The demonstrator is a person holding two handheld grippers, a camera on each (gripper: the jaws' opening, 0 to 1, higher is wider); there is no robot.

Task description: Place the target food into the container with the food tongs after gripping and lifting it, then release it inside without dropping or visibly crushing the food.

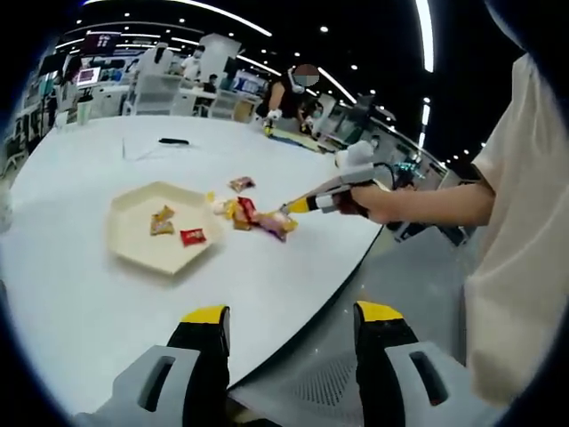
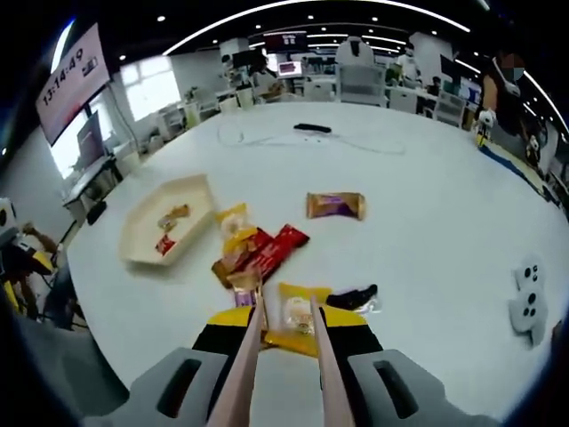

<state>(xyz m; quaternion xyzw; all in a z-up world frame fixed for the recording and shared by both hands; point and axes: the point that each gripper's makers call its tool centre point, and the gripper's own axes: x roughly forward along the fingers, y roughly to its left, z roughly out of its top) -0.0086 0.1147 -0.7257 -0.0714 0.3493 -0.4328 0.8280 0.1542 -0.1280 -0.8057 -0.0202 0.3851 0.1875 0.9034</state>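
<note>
tongs (image 2: 283,342): clamped in the right gripper (image 2: 284,334), arms pretty close together, tips at the snack pile (image 2: 258,258), can't tell if they've got a packet
left gripper (image 1: 292,325): jaws apart, nothing in them, hanging over the table (image 1: 80,294) edge
tray (image 2: 169,222): at 10 o'clock from the pile, two packets inside
brown packet (image 2: 336,205): off alone at 1 o'clock

Snack packets (image 2: 258,253) lie on the table (image 2: 427,205) beside the tray (image 2: 147,240).
</note>
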